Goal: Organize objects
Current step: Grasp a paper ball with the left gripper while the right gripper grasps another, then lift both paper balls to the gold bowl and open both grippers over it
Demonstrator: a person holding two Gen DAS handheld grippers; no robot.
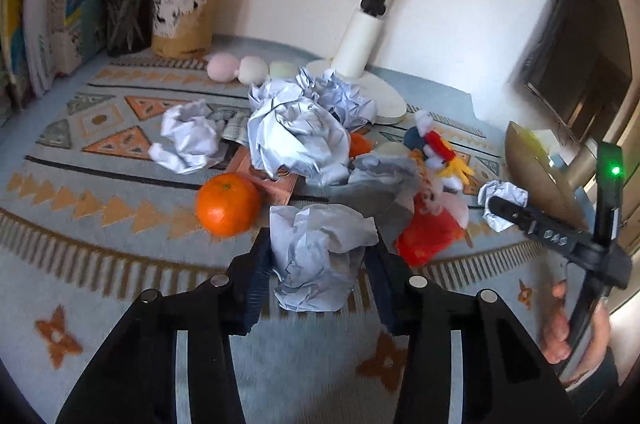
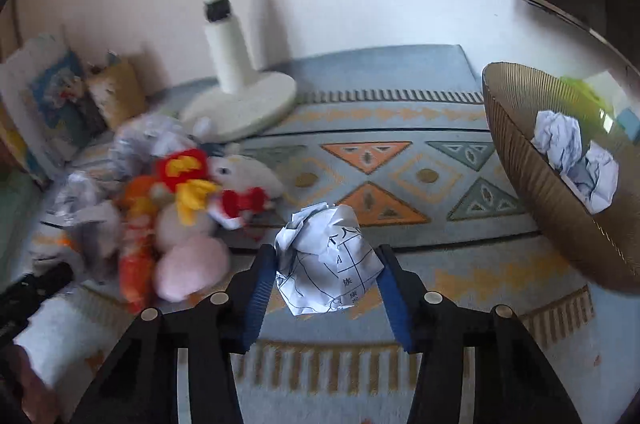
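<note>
Plainly, both hands are busy with crumpled paper, and paper like this weighs next to nothing, gives under any squeeze and springs back a little, so it needs only a light pinch across its fattest part. Starting at the left, the left gripper [image 1: 320, 256] has its blue ribbed pads on either side of a pale paper ball [image 1: 320, 260]; the pads appear to press its flanks, though I cannot tell whether the wad sits on the patterned cloth [image 1: 120, 272] or just above it. Just left of it sits an orange [image 1: 227, 203], firm and round and likely to roll if nudged, so the fingers should stay clear of it. Behind lies a heap of more crumpled sheets [image 1: 296, 139], loose enough that one could drag its neighbour along. Further right a plush toy [image 2: 188, 207] lies on its side, soft and easy to take by the body. Next, the right gripper [image 2: 326, 264] pinches a printed paper ball [image 2: 328, 264], the pads biting its sides, and the wad looks raised off the cloth. At the far right stands a ribbed brown basket [image 2: 532, 183], tilted in this view, with two paper wads [image 2: 572, 155] already inside. That seems the place for both balls; a crushed wad will not slip, but a corner grip could let it unfold.
</note>
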